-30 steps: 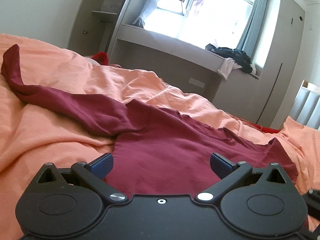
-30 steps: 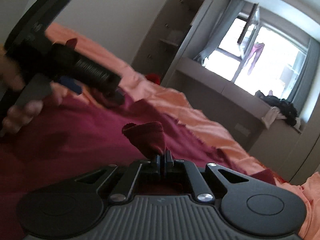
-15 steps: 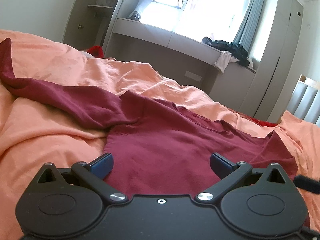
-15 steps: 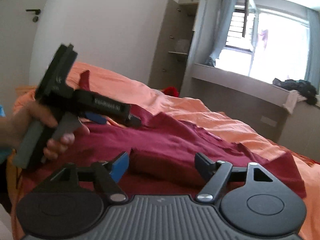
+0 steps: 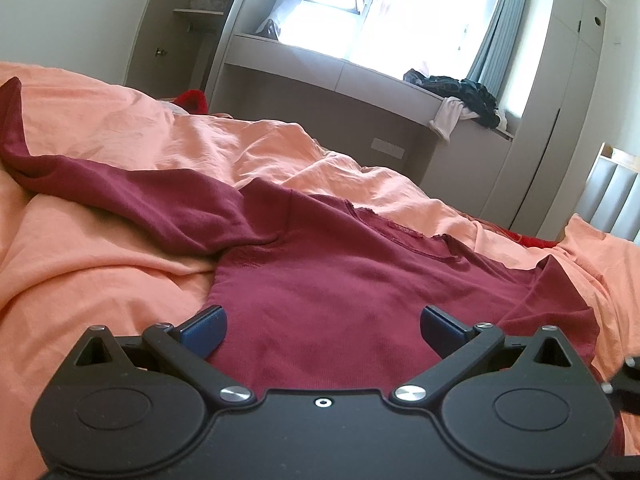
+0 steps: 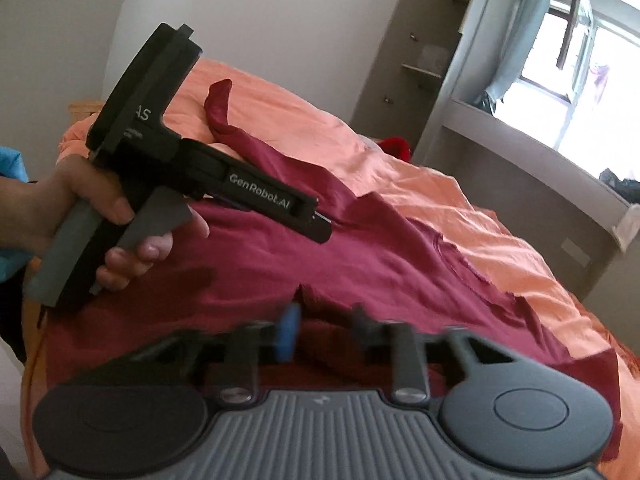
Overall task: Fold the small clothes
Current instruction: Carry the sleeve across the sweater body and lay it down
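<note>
**Right gripper closing over the near shirt edge, long sleeve lying far off to the left**

The right gripper (image 6: 326, 330) is hovering low over the near part of the maroon shirt (image 6: 360, 256), and its jaws are closing, blurred with motion. A raised fold of the shirt's fabric is sitting between the blue pad and the dark pad; whether the pads are already pressing on it cannot be told, a gap is showing.

The left gripper (image 5: 322, 326) is standing wide open, holding nothing, jaws straddling the shirt's body just above the cloth. In the right wrist view a hand (image 6: 100, 216) is gripping its handle, nose pointing across the shirt toward the window side.

Outward: the shirt is lying flat, front up, on the orange bed (image 5: 100, 264), neckline (image 5: 404, 236) pointing away from both grippers. Its long axis is running from the grippers toward the window. The one stretched sleeve (image 5: 120, 188) is trailing out to the far left, cuff tip propped up on the bedding. The opposite side is looking already bunched inward near the right gripper.

Judgement: the left sleeve is lying on the left gripper's side, so that hand is the nearer one for bringing it in across the body.
</note>
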Motion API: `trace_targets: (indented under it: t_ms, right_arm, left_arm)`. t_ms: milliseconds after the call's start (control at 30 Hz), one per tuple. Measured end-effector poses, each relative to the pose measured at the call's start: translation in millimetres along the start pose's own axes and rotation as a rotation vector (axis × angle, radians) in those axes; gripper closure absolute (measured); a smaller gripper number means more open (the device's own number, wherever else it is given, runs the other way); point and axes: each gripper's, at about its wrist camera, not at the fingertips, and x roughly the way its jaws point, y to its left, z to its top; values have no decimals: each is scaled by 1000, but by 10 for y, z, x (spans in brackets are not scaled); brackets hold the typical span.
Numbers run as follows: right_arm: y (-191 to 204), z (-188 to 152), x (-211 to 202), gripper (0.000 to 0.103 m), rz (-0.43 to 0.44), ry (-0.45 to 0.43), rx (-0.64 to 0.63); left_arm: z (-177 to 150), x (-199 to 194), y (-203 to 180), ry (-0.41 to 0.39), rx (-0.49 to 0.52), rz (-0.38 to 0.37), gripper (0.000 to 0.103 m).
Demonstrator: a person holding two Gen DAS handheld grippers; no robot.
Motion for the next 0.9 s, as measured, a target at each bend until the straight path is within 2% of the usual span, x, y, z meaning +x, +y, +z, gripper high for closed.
trace_targets:
  t_ms: [100,167,300,400,467,500,567,600,633,733,833,900]
  right_arm:
    - [52,-72,-116,93,-39,-8,21]
    - [142,-124,-216,103,-68,-12,9]
    - [304,-233,-335,103,-90,-12,0]
    - [272,-294,-358,103,-79,-25,35]
    - [189,-301,-408,95,-81,-55,100]
    - [129,-302,-435,88,-85,-66,133]
    - [11,-307,-490,70,-131,-78,175]
    - [-65,-321,-529,55,-160,-85,197]
    - [-168,-341,-573,45,-192,-92,226]
    - [-596,-402,-636,33,-268,-89,329]
    - [-1186,-499,-541,21,-343,-67,443]
    - [-1615,-595,-405,19,-397,-46,504]
  left_arm:
    - [0,-4,0,-3,0,1,0]
    - [-2,-8,-4,-10,1,1,0]
    - [-19,-27,-28,-28,15,-13,0]
    - [-20,-29,-77,-23,30,-50,0]
    - [-19,-24,-115,-15,34,-88,0]
    - [-20,-14,-142,-8,38,-110,0]
    - [-25,25,-186,16,48,-149,0]
    - [-36,51,-208,34,54,-171,0]
    - [-53,81,-232,54,60,-191,0]
    - [-116,154,-292,112,90,-252,0]
    - [-194,181,-376,143,146,-298,0]
    - [-230,184,-421,147,181,-314,0]
